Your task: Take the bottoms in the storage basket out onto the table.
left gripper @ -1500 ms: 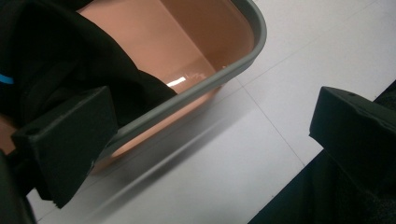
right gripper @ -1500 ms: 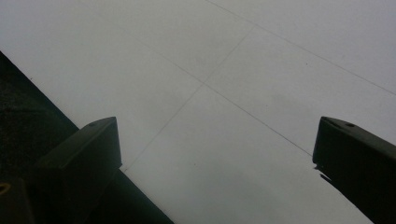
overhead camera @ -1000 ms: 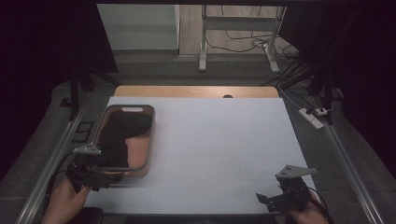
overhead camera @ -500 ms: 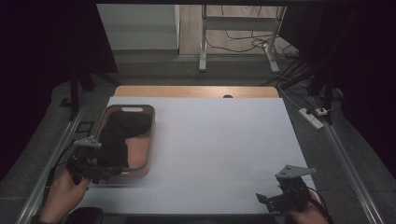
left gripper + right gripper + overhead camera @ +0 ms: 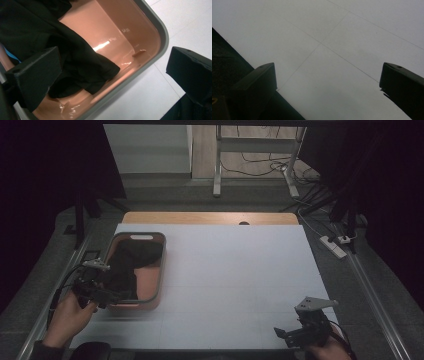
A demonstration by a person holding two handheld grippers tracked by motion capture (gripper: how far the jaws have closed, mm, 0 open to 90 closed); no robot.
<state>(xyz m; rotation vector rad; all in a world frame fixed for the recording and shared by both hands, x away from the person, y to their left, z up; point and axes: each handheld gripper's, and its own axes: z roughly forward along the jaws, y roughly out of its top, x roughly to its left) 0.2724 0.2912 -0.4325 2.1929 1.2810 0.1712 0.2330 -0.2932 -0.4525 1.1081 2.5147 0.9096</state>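
High view: left gripper (image 5: 107, 295), jaws spread and empty, reaches into the tub (image 5: 161, 270) at the table's left, where the black cloth (image 5: 127, 265) lies lengthwise toward the far end. Judged step: approach; next, closing on a fold. Right gripper (image 5: 292, 334) rests released.
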